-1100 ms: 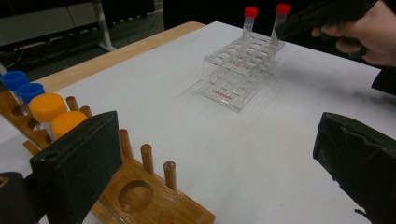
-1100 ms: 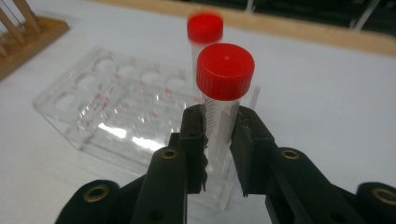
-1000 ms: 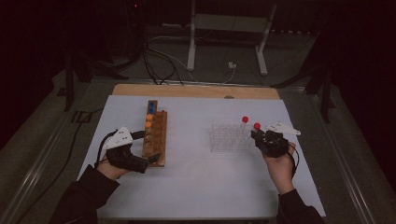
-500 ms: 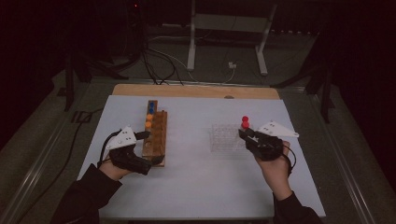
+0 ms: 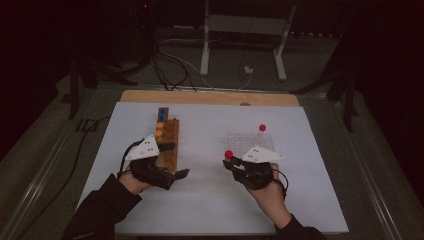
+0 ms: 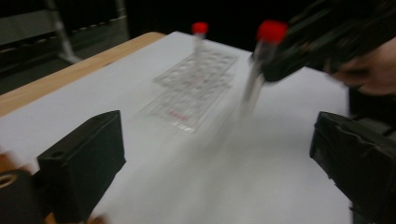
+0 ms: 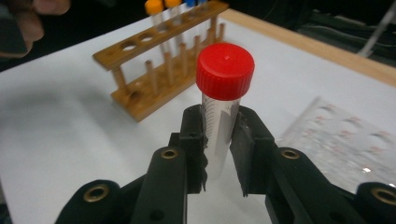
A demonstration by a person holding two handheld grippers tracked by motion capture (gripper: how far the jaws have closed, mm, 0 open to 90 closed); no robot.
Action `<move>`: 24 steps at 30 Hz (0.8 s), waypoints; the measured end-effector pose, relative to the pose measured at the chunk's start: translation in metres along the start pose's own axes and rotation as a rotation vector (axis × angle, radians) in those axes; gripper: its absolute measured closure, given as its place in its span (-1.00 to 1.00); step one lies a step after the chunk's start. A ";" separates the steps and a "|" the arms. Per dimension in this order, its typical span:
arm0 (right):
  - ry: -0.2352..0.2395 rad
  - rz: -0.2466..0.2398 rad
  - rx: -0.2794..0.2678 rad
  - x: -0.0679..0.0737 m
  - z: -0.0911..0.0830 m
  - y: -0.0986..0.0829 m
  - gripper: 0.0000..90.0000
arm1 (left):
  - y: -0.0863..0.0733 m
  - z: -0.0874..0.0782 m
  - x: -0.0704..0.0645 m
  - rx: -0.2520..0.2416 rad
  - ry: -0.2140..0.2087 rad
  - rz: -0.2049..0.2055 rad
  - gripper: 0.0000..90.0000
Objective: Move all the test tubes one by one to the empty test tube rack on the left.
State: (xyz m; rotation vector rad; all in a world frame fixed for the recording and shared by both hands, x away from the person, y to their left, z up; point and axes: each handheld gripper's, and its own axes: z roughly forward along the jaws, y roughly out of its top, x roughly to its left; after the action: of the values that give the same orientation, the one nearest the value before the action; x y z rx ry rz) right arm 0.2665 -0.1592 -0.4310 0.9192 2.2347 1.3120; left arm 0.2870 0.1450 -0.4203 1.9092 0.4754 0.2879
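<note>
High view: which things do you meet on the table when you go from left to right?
Left gripper → wooden rack with orange and blue capped tubes → red-capped tube held in the right gripper → clear plastic rack → second red-capped tube standing in it.

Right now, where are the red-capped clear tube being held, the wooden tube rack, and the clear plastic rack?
red-capped clear tube (image 7: 225, 72): right gripper view, on its red cap.
wooden tube rack (image 5: 169, 142): high view, on its top board.
clear plastic rack (image 5: 243, 140): high view, on its gridded top.
</note>
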 end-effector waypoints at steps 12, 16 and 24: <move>0.076 -0.040 0.051 0.023 0.020 -0.006 0.65 | 0.019 0.041 -0.027 0.007 -0.089 0.070 -0.24; 0.087 -0.042 0.052 0.025 0.020 -0.006 0.65 | 0.020 0.052 -0.030 0.029 -0.096 0.089 0.05; 0.085 -0.038 0.045 0.025 0.019 -0.005 0.65 | 0.021 0.057 -0.029 0.031 -0.100 0.095 0.57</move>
State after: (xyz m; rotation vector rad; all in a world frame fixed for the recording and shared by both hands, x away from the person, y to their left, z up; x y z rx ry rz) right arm 0.2586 -0.1321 -0.4447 0.8472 2.3437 1.3118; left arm 0.2886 0.0774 -0.4220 1.9697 0.3248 0.2463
